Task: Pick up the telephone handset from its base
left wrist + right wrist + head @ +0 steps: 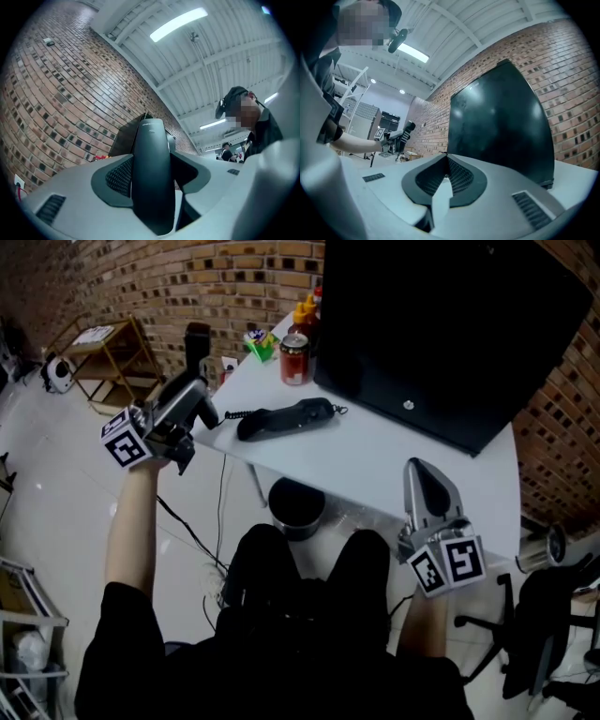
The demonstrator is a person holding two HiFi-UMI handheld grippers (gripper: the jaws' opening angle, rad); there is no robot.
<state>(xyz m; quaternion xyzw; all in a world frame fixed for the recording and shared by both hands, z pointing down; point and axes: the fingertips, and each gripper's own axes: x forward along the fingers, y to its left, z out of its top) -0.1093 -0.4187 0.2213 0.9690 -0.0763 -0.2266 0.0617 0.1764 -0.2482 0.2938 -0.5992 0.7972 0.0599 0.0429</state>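
The head view looks steeply down over the white table (375,460). Both gripper views sit low, tilted up at the brick wall (61,93). Head and right gripper views share the black monitor (441,324) and the left gripper (190,395).

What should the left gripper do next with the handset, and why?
Probably raise it a little higher above the table, without loosening. The left gripper is clamped on the handset, already off the base and beyond the table edge; the coiled cord lies by the base, so a short, slow move seems safest.
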